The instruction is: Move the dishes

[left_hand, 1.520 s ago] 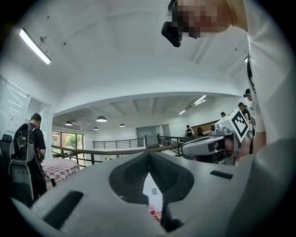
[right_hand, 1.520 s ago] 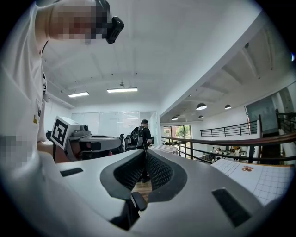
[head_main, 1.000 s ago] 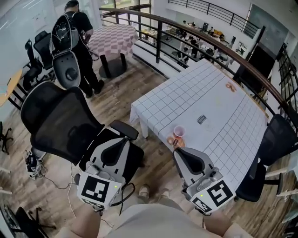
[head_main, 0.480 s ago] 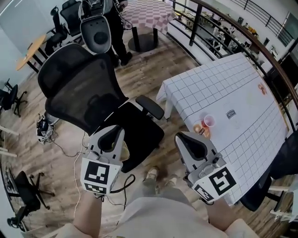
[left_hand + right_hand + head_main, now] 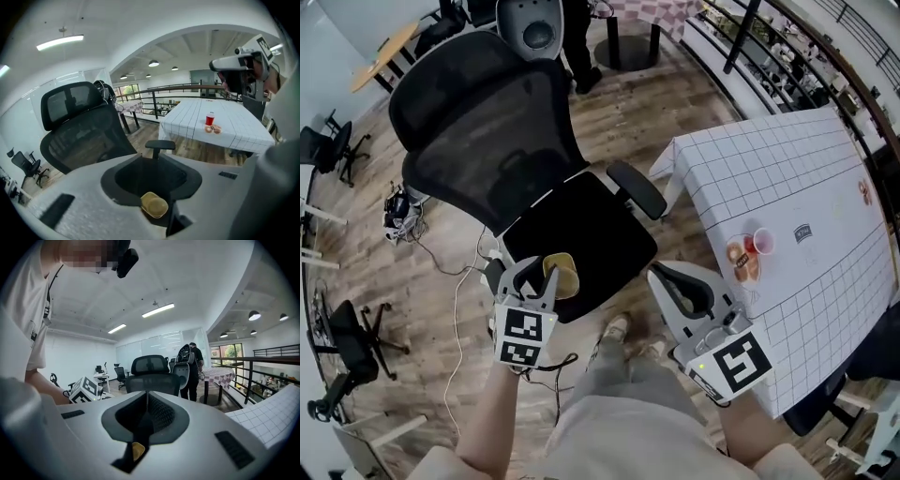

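While the head view lays the floor out from above, I have to go to the two gripper views for the jaws themselves. At the left of the head view my left claw (image 5: 531,276) hangs over the seat of a black office chair (image 5: 478,131), and a yellow dish (image 5: 564,272) lies on that seat by its near edge. The left gripper view adds that this claw's jaws have just been opening and stand wide apart. The dish shows low in the gap between them, resting on the seat with no pad pressing on it.

My right claw (image 5: 662,274) sits between the chair and the white gridded table (image 5: 787,169). Its own view shows the jaws together with nothing gripped. That view also shows a person (image 5: 193,366) at full height by a chequered table (image 5: 220,376), who is only legs at the head view's top edge, and the left claw's marker cube (image 5: 84,389).

Near the gridded table's edge on the chair's side stand a red cup (image 5: 762,242) and two orange rounds (image 5: 741,261). The left gripper view shows them side-on, the cup upright just behind the pair
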Demonstrator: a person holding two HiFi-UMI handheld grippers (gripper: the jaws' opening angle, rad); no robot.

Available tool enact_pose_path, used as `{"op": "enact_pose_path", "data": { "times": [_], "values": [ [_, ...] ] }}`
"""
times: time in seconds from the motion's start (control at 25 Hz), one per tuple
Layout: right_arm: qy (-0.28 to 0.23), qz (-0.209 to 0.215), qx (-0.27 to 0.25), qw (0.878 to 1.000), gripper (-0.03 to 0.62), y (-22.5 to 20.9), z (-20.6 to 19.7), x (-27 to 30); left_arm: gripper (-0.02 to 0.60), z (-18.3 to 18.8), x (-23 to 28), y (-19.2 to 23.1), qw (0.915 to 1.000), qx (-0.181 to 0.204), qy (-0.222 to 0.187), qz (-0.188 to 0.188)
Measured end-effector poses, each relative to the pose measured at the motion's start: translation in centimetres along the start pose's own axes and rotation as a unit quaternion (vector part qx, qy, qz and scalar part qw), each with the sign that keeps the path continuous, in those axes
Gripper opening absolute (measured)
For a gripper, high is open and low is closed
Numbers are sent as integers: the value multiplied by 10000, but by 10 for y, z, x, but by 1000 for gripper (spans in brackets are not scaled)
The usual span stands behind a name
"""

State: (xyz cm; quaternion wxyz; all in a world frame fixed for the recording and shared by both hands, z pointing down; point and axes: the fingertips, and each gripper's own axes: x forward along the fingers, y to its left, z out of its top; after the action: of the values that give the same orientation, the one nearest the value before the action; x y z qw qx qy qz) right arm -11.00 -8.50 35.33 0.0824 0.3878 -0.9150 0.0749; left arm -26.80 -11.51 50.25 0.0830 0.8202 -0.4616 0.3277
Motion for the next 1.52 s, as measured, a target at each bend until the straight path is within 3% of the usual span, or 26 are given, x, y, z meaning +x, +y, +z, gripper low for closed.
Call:
{"op": "enact_pose_path", "data": {
  "times": [0.2,0.6,0.84,1.04,1.28,1.52],
  "values": [
    [217,118,116,9996,26,3,-31,24,114,-63,29,-3,9989,-206,426,16],
    [596,230,320,9974,26,7,-103,66,114,-172,99,-20,9928,-67,1165,-282],
    [760,292,439,9957,26,14,-142,89,114,-247,137,-40,9844,30,1655,-592],
    [984,426,513,9929,26,18,-173,104,114,-306,164,-56,9720,135,2163,-913],
    [1261,645,601,9881,26,30,-206,110,127,-347,185,-77,9598,398,2522,-1162],
    [1444,870,655,9835,26,37,-237,123,130,-377,206,-92,9541,579,2672,-1225]
  ]
}}
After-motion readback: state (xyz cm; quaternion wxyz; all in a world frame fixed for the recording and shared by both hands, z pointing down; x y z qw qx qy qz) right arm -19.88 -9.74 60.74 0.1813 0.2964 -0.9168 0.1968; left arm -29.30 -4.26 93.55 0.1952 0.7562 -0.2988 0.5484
